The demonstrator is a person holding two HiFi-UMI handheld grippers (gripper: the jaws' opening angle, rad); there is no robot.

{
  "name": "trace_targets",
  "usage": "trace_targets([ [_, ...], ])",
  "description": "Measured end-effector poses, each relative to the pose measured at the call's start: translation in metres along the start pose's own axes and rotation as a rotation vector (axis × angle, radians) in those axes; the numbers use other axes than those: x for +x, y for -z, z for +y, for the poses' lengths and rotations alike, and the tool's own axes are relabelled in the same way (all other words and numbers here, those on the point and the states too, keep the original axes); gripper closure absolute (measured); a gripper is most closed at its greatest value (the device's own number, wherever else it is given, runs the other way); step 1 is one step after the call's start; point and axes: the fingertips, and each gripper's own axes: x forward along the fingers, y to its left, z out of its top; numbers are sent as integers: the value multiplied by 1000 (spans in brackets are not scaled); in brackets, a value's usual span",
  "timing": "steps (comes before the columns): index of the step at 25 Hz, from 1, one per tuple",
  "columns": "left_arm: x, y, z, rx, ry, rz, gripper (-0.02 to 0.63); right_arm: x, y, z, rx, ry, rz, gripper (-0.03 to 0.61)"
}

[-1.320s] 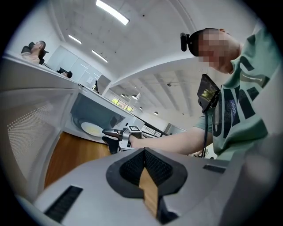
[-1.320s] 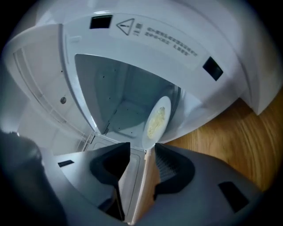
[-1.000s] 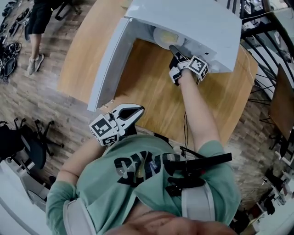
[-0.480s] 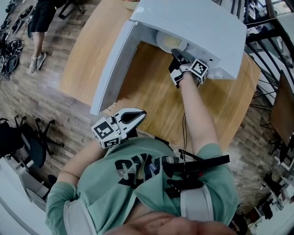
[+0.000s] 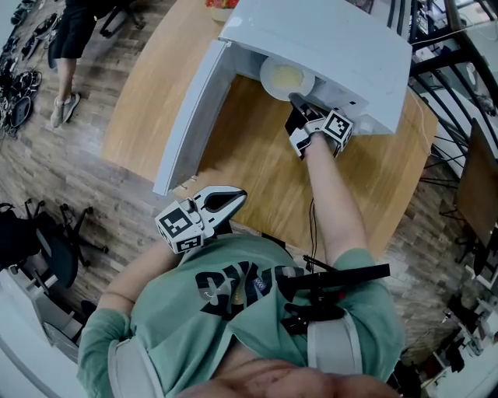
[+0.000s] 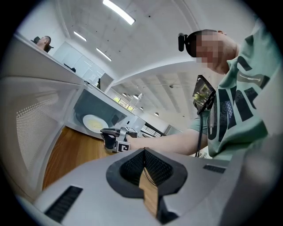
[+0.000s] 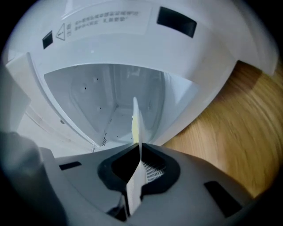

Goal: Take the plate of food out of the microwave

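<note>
A white plate (image 5: 285,77) with yellow food sits in the open mouth of the white microwave (image 5: 334,39). My right gripper (image 5: 299,103) reaches in to the plate's near rim. Its jaws have just been closing, and in the right gripper view they are shut on the plate (image 7: 136,119), which shows edge-on between them at the right gripper (image 7: 139,152). My left gripper (image 5: 233,198) stays back near my chest, shut and empty. The left gripper view looks past the left gripper (image 6: 143,152) to the plate (image 6: 94,123) and the right gripper (image 6: 105,131).
The microwave door (image 5: 187,109) stands swung open to the left over the wooden table (image 5: 257,163). A bowl with something red (image 5: 222,6) stands behind the microwave. Another person (image 5: 66,39) stands at the far left, with office chairs (image 5: 47,241) below and metal racks (image 5: 451,70) on the right.
The right gripper has closed on the plate's near rim, and more of the plate now shows out from under the microwave's top. The left gripper has stayed put.
</note>
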Motion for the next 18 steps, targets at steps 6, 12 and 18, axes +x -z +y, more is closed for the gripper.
trace_targets([
  [6, 0, -5, -7, 5, 3, -15, 611, -18, 20, 20, -8, -36, 38, 560],
  [12, 0, -5, -16, 30, 9, -20, 611, -45, 46, 37, 2, -69, 69, 560],
  [18, 11, -10, -26, 36, 23, -26, 611, -80, 56, 48, 4, -79, 89, 560],
])
